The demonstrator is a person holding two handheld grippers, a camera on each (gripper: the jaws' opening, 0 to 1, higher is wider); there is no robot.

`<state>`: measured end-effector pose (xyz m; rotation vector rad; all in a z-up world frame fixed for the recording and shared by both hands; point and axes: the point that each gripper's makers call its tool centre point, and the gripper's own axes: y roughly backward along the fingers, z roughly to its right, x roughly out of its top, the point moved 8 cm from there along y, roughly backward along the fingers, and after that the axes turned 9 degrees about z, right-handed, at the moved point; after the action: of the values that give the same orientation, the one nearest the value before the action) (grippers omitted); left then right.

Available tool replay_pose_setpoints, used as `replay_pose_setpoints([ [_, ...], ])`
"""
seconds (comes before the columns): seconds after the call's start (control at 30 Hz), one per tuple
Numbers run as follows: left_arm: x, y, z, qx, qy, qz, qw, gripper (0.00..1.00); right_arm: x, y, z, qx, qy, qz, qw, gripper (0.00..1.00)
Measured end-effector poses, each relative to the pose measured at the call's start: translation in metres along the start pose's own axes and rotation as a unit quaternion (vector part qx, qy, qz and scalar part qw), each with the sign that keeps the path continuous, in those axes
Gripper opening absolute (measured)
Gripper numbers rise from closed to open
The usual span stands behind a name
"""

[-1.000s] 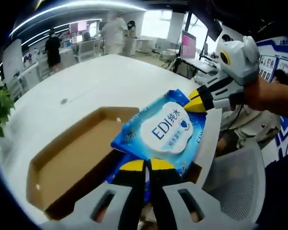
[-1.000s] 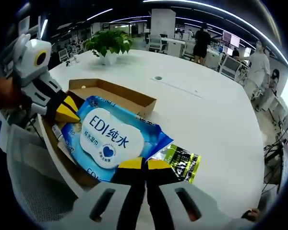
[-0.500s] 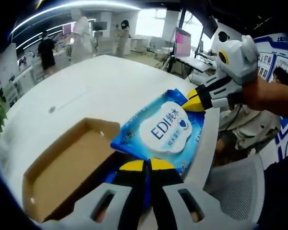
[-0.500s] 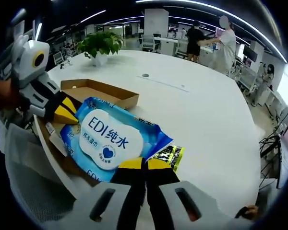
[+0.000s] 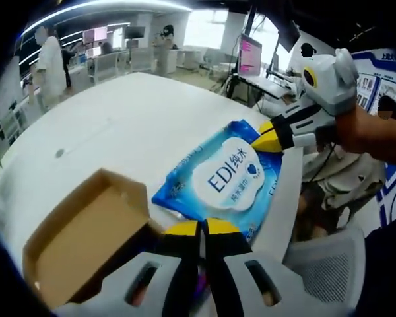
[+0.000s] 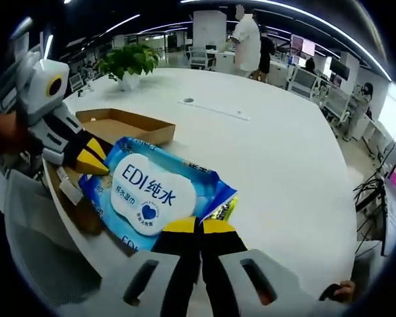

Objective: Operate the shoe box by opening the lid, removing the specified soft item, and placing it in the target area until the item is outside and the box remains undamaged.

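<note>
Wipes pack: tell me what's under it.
Under the wipes pack, a green-yellow packet peeks out, mostly covered. The table and part of the box lie below.

Both tongs, the left tongs (image 5: 199, 228) and right tongs (image 6: 198, 226), have grey bodies, black jaws and yellow tips.

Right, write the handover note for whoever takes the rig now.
Left gripper: shut on one end of the wipes pack.
Right gripper: shut on the opposite end.
Pack: held between both grippers, over the table edge, beside the open box.
Done: lid open, pack lifted out; box looks undamaged.
Left: set the pack down on the table and release. A green packet lies under the pack near the right gripper.
</note>
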<state>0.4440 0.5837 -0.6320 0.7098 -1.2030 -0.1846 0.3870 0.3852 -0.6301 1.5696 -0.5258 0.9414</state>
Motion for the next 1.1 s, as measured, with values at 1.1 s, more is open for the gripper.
replay_pose_setpoints([
  [1.1, -0.001, -0.05, -0.013, -0.005, -0.018, -0.055, 0.9983, 0.0, -0.023, -0.042, 0.034, 0.01, -0.016, -0.022, 0.9996, 0.0],
])
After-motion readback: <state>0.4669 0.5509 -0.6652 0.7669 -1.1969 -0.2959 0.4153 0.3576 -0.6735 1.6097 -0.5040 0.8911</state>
